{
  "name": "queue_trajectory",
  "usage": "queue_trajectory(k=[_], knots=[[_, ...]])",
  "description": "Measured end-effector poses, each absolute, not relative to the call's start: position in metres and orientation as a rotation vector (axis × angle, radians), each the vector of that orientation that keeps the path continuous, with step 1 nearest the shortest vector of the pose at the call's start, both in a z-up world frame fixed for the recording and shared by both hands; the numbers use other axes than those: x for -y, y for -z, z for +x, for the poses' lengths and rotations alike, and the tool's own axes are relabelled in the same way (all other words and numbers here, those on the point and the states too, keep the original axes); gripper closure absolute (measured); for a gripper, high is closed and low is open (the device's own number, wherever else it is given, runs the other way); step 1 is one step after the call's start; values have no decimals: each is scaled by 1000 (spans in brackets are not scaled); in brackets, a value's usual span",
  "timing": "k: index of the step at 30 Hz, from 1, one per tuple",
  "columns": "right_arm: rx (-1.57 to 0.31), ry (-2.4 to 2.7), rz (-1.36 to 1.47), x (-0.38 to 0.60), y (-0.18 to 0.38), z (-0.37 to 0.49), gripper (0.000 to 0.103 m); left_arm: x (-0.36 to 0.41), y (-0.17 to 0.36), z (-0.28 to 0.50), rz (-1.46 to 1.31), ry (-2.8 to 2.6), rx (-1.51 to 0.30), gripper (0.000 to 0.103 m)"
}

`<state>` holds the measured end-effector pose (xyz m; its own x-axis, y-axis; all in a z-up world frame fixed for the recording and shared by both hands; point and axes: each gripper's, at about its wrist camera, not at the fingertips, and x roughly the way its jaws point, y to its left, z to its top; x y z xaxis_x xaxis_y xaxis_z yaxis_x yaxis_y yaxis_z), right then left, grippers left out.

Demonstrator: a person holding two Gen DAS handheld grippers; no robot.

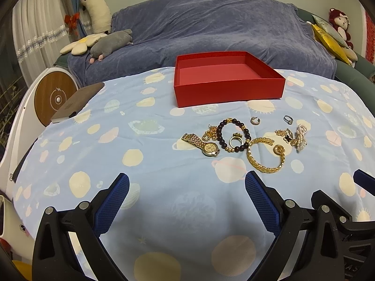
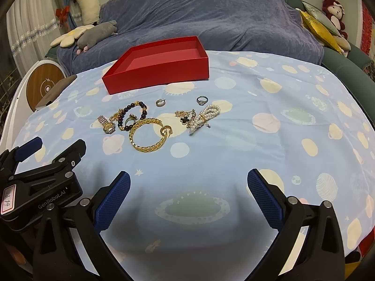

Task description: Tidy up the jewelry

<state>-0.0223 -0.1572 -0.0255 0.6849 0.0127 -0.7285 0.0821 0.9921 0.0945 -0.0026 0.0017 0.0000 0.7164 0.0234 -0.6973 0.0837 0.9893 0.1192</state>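
Both my left gripper (image 1: pixel 186 185) and right gripper (image 2: pixel 188 182) are wide, empty; nothing is sorted yet. Next, I pick the gold watch (image 1: pixel 209 148), lying before the red box (image 1: pixel 228 89).

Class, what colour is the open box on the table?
Red box, seen best in the left wrist view.

Blue-covered sofa (image 1: pixel 211 28), white curtain (image 1: pixel 35 30), planet-print tablecloth (image 1: pixel 93 145)

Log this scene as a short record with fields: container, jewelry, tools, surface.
container: red box, open, nothing visible inside
jewelry: all on the cloth in front of the box: gold watch, dark bead bracelet, gold chain bracelet, pearl strand, two silver rings, plus smaller gold pieces
tools: left tool open, holding nothing; right tool open, holding nothing
surface: blue planet-print cloth
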Motion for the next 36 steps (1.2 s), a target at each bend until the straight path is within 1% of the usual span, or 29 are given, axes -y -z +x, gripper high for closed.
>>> queue_trajectory(k=[9, 36], knots=[[-804, 43, 105, 156, 24, -23, 5, -1, 2, -1, 152, 26, -800, 7], [-796, 48, 101, 156, 24, -24, 5, -1, 3, -3, 157, 13, -771, 7]])
